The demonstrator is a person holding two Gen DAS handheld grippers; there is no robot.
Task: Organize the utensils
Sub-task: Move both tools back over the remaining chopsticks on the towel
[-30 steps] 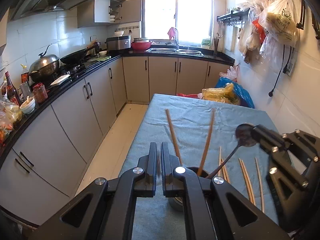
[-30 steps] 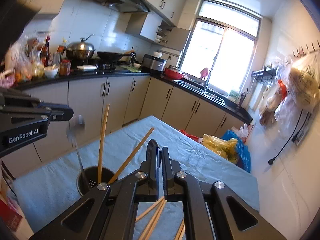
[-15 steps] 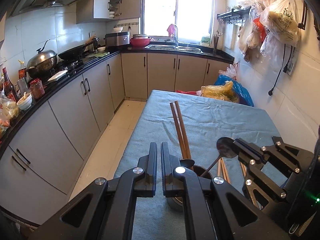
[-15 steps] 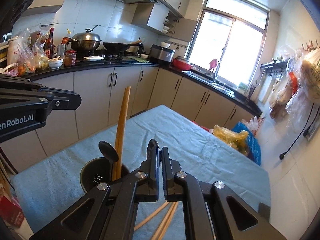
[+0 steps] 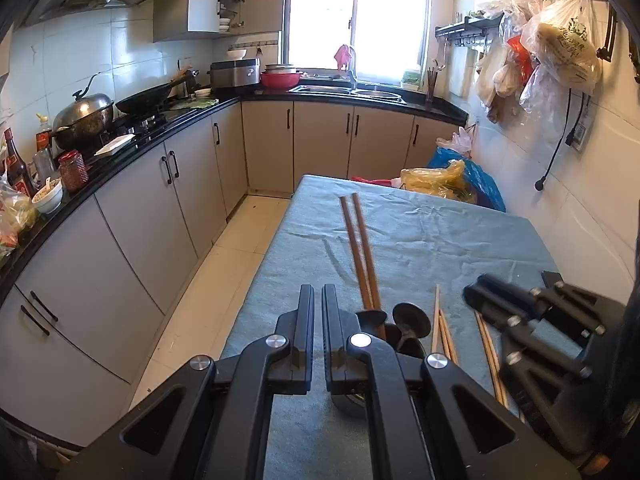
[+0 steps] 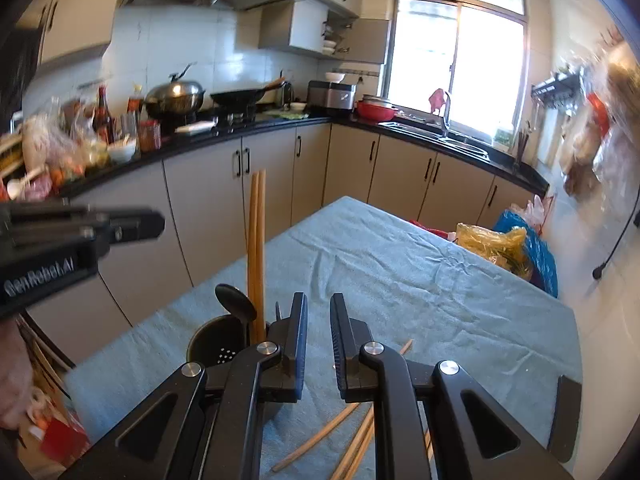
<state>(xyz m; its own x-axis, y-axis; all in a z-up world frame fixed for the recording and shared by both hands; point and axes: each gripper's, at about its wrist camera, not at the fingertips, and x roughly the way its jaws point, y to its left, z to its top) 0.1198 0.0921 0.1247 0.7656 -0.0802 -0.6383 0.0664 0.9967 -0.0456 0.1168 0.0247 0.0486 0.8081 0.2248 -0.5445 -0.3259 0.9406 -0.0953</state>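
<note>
A dark round utensil holder (image 6: 218,344) stands on the blue-grey cloth of the table (image 6: 400,280). It holds a pair of long brown chopsticks (image 6: 256,248) and a black spoon (image 6: 236,302), also seen in the left wrist view as chopsticks (image 5: 360,252) and spoon (image 5: 411,318). Several loose pale chopsticks (image 5: 442,326) lie on the cloth beside the holder, and under my right gripper (image 6: 344,432). My left gripper (image 5: 318,300) is shut and empty above the holder. My right gripper (image 6: 319,306) is slightly open and empty, right of the holder.
Kitchen cabinets (image 5: 160,200) and a counter with pots run along the left and back. Plastic bags (image 5: 448,180) sit beyond the table's far end. The table's left edge drops to the tiled floor (image 5: 224,280).
The right gripper let the black spoon go into the holder, drew back and opened slightly. The two long chopsticks came together and now stand side by side.
</note>
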